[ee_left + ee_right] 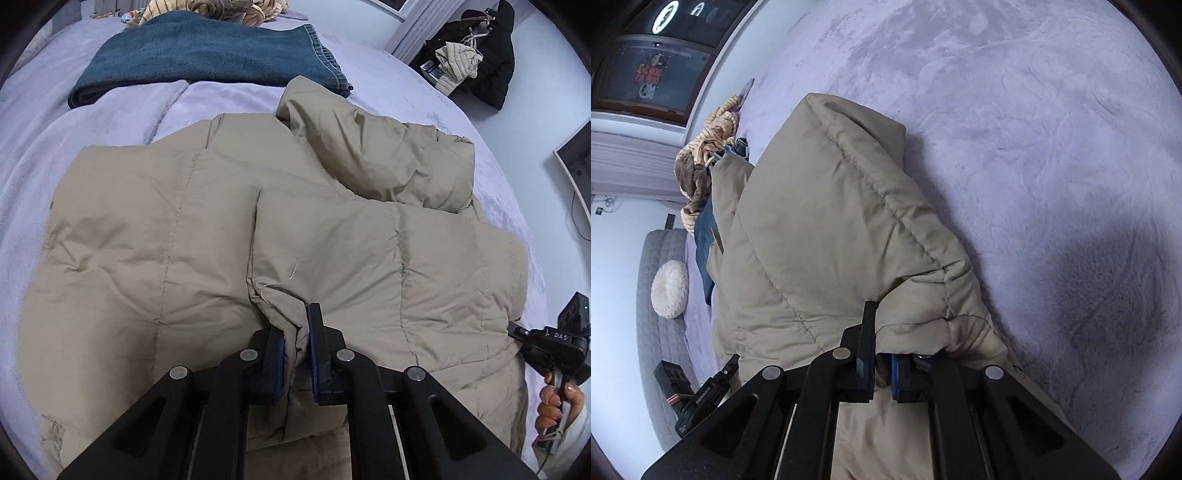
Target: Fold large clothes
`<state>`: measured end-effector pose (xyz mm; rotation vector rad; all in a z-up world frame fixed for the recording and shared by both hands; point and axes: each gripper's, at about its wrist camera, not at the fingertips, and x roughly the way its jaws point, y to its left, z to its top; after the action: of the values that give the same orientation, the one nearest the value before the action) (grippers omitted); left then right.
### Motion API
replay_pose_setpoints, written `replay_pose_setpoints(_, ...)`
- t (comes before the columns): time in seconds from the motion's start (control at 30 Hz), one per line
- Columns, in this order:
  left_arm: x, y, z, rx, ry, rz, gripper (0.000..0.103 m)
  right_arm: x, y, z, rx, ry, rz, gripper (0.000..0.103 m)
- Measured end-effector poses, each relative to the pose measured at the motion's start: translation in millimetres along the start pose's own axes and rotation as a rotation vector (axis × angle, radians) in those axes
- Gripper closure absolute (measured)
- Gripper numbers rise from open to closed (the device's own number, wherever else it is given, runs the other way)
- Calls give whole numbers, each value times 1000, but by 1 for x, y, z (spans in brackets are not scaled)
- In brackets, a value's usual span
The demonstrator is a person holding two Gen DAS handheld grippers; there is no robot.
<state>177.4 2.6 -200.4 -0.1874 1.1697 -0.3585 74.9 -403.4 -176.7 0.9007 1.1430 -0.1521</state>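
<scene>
On the bed [110, 122]: beige puffer jacket [147, 240], my left claw [295, 354] and right claw [882, 365] each clenched on a fabric pinch, ready to fold.

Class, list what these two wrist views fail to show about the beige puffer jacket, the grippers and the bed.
- Left wrist: jacket hem is cut off behind the left gripper.
- Right wrist: right gripper, far finger buried in fabric.
- Right wrist: jeans mostly hidden by the jacket.
- Bed: edges cropped.
</scene>
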Motion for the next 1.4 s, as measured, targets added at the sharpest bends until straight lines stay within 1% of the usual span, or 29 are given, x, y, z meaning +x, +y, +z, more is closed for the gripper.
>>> replay_pose_setpoints(0.03, -3, -3, 0, 10, -9, 28, 89, -4, 6, 0, -23, 16, -15, 92)
replay_pose_setpoints(0.1, -15, -4, 1, 22, -26, 65, 83, -13, 18, -2, -84, 45, -47, 82)
replay_pose_setpoints(0.17, -29, -1, 1, 28, -50, 92, 82, -30, 24, -6, -158, 34, -78, 78)
replay_pose_setpoints(0.2, -36, 0, 2, 33, -66, 110, 82, -39, 27, -7, -190, 18, -90, 77)
replay_pose_setpoints(0.27, -50, 2, 5, 40, -97, 126, 82, -59, 31, -8, -229, -59, -125, 77)
replay_pose_setpoints(0.33, -59, 3, 11, 36, -113, 106, 82, -75, 28, -2, -228, -145, -170, 77)
replay_pose_setpoints(0.37, -62, 2, 15, 34, -118, 90, 82, -81, 27, 1, -220, -174, -183, 77)
replay_pose_setpoints(0.43, -64, -4, 21, 38, -122, 61, 82, -83, 21, 17, -180, -203, -176, 77)
replay_pose_setpoints(0.5, -58, -15, 26, 64, -117, 30, 82, -78, 22, 31, -158, -197, -143, 77)
replay_pose_setpoints(0.57, -44, -30, 31, 100, -101, 38, 82, -68, 24, 43, -174, -186, -137, 77)
replay_pose_setpoints(0.63, -26, -39, 30, 125, -79, 68, 82, -55, 30, 49, -195, -161, -115, 77)
replay_pose_setpoints(0.7, -4, -40, 26, 137, -48, 125, 82, -38, 34, 51, -230, -121, -101, 77)
replay_pose_setpoints(0.77, 13, -36, 21, 141, -39, 146, 82, -20, 34, 46, -272, -98, -141, 77)
replay_pose_setpoints(0.87, 25, -33, 19, 152, -40, 148, 82, 4, 31, 40, -324, -83, -192, 78)
replay_pose_setpoints(0.97, 26, -33, 18, 154, -42, 149, 82, 12, 31, 34, -364, -110, -227, 78)
replay_pose_setpoints(1.07, 23, -31, 17, 151, -42, 155, 82, 9, 33, 30, -376, -122, -248, 78)
replay_pose_setpoints(1.2, 10, -30, 16, 142, -39, 176, 82, -8, 35, 24, -377, -129, -277, 78)
replay_pose_setpoints(1.4, -18, -21, 4, 110, -30, 216, 82, -34, 37, -8, -429, -131, -354, 77)
